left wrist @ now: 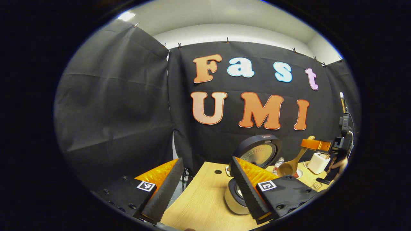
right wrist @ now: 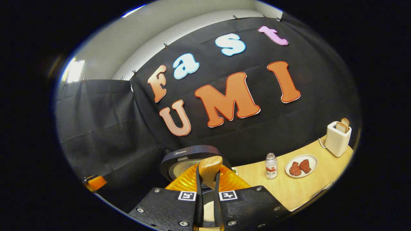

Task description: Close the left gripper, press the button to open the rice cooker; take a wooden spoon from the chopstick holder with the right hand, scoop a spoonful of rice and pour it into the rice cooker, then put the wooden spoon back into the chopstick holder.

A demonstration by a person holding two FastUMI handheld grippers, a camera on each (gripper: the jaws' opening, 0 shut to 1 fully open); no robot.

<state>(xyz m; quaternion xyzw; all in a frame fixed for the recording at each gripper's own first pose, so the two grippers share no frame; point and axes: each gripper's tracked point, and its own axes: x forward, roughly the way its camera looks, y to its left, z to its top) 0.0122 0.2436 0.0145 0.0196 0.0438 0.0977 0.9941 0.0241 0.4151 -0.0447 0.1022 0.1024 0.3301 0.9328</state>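
Observation:
In the left gripper view, the rice cooker (left wrist: 236, 199) stands on the wooden table (left wrist: 205, 199) with its lid (left wrist: 260, 150) raised. My left gripper (left wrist: 205, 189) is open in front of it with nothing between its fingers. Farther right, my right gripper (left wrist: 307, 143) holds the wooden spoon (left wrist: 289, 166) by its handle, bowl hanging down beside the cooker. In the right gripper view, my right gripper (right wrist: 207, 175) is shut on the spoon handle (right wrist: 210, 166), which sticks up between the fingers. The cooker's open lid (right wrist: 188, 158) lies just behind it. Whether the spoon carries rice is hidden.
A small bottle (right wrist: 271, 165), a plate (right wrist: 313, 162) with pieces of meat and a white toaster (right wrist: 337, 138) with bread stand along the back right of the table. The toaster (left wrist: 318, 162) also stands behind the spoon. A hand (left wrist: 340, 165) holds the right gripper.

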